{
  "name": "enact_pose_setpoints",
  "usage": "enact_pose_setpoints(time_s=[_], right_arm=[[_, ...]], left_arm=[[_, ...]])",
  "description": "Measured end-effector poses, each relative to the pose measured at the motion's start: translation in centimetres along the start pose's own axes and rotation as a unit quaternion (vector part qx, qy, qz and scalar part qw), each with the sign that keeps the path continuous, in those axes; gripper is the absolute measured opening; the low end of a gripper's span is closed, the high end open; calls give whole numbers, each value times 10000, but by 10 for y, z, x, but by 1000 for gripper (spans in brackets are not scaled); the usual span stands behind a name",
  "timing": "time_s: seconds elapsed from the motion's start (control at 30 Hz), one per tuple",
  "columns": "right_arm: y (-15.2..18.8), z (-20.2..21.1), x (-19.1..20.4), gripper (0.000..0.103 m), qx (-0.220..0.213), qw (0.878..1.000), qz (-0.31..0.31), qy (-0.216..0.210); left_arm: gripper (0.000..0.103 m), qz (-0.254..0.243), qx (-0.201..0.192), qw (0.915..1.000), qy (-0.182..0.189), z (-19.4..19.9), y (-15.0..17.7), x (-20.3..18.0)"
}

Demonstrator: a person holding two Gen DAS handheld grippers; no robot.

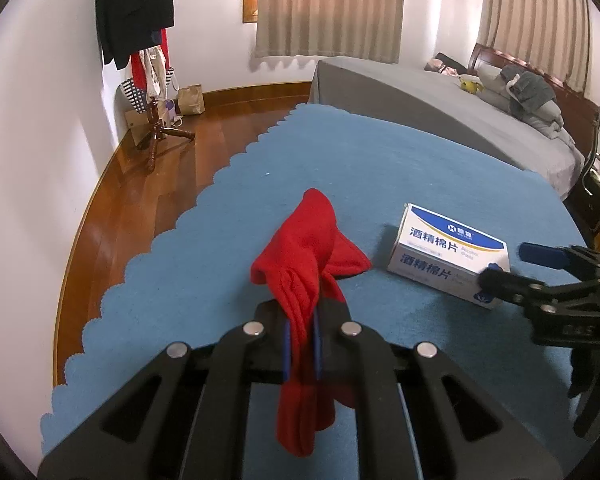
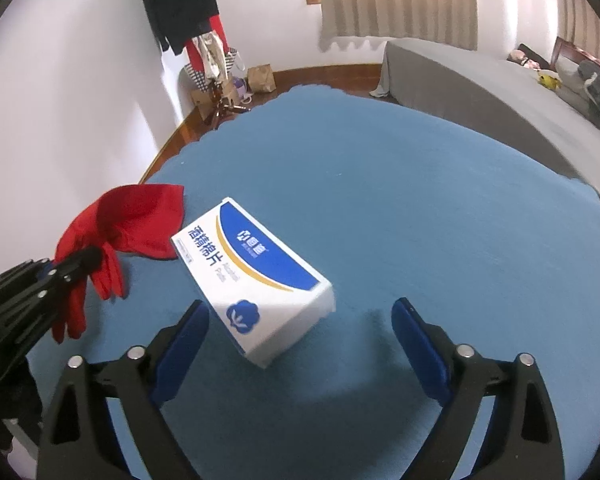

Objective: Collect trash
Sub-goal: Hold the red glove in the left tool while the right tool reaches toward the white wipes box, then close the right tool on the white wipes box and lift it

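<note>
My left gripper (image 1: 300, 332) is shut on a red glove (image 1: 304, 248), which drapes forward onto the blue table cloth (image 1: 340, 160). The glove also shows at the left of the right wrist view (image 2: 128, 220), with the left gripper (image 2: 80, 264) clamped on it. A white and blue box of alcohol pads (image 1: 448, 256) lies on the cloth to the right of the glove. My right gripper (image 2: 300, 328) is open, its blue pads on either side of the near end of the box (image 2: 256, 280), not touching it. The right gripper also shows in the left wrist view (image 1: 516, 264).
The cloth's scalloped edge (image 1: 172, 232) drops to a wooden floor (image 1: 140, 184) on the left. A coat stand with clothes and bags (image 1: 148, 80) is in the far corner. A grey bed (image 1: 440, 96) stands beyond the table to the right.
</note>
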State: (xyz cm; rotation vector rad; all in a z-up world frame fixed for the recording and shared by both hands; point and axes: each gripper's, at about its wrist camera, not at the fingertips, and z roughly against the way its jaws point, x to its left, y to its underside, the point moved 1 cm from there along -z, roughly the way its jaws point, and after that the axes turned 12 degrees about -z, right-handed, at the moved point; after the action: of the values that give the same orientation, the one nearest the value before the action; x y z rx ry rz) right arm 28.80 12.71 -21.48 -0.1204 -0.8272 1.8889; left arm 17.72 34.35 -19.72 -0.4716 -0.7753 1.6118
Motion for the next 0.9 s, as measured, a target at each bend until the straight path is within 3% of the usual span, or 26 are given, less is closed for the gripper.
enact_pose_setpoints(time_s=[0.07, 0.1, 0.17, 0.23, 0.33, 0.4, 0.47, 0.63, 0.77, 0.9], right_arm=[[0, -6, 3, 62, 132, 9998, -3, -142], [1, -7, 3, 57, 192, 9996, -15, -208], [3, -8, 3, 29, 265, 9993, -31, -268], [5, -4, -3, 14, 257, 9992, -141, -273], [9, 3, -14, 14, 240, 9988, -291, -304], [10, 6, -19, 19, 220, 9992, -249, -243], [5, 6, -20, 48, 184, 9993, -226, -217], [-11, 5, -13, 85, -43, 9996, -31, -263], [-23, -9, 5, 97, -32, 9989, 253, -399], [-30, -29, 15, 97, 154, 9977, 526, -406]], left_arm=[[7, -18, -1, 10000, 12, -1, 0, 2], [7, -25, 2, 10000, 16, 0, 1, 2], [7, -30, 7, 10000, 19, 0, 3, 0], [7, -30, 5, 10000, 33, 0, 4, 0], [7, -60, -6, 10000, 64, -1, 2, -2], [7, -68, -9, 9999, 88, -1, 2, -5], [7, -65, -6, 9999, 76, -2, 2, -6], [7, 66, -1, 10000, -24, -3, 4, -2], [7, 121, 25, 9999, -82, -5, 7, 6], [7, 156, 80, 9998, -97, -8, 10, 10]])
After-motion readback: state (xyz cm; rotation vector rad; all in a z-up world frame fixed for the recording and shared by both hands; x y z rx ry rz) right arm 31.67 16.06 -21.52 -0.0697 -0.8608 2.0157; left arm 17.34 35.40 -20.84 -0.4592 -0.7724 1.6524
